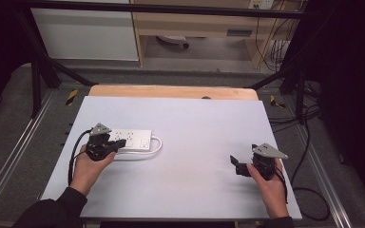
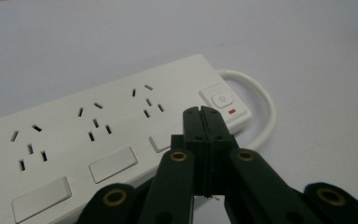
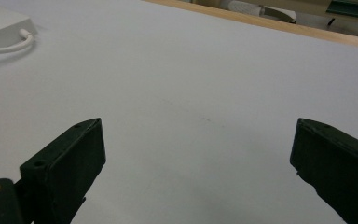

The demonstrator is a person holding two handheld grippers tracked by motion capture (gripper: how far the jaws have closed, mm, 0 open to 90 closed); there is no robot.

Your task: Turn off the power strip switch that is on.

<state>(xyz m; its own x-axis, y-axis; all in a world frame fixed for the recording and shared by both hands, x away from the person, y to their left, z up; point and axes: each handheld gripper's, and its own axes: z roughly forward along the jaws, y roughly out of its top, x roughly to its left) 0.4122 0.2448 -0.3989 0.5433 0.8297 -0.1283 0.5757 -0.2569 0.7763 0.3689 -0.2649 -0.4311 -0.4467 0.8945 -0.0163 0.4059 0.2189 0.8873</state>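
While we are looking down from the high view, we are counting one white power strip (image 1: 129, 139), one white cable (image 1: 158, 145) looping from its end, and two grippers, each held in one hand.

We are seeing the left gripper (image 1: 122, 143) resting against the near edge of the power strip, with its fingers pressed together and nothing between them. In the left gripper view, the closed tips (image 2: 202, 122) are sitting over the strip (image 2: 98, 135), just beside the round power button (image 2: 222, 99) and the small red indicator (image 2: 233, 111), which are lying slightly beyond and to the right of the fingers. To the left of the fingers we are counting three socket groups and three flat white rectangular rocker plates along the near edge; the plate closest to the fingers is partly covered by them. The cable (image 2: 265, 112) is curving away to the right of the fingers.

We are finding the right gripper (image 1: 234, 162) well apart from the strip, hovering over bare light-coloured surface (image 1: 195, 142). Its fingers (image 3: 70, 158) are standing wide apart with nothing between them. In the right gripper view, the corner of the strip (image 3: 2, 25) and its cable (image 3: 14, 44) are lying far off to the upper left of the fingers, and a wooden edge (image 3: 279, 25) is showing beyond the surface.
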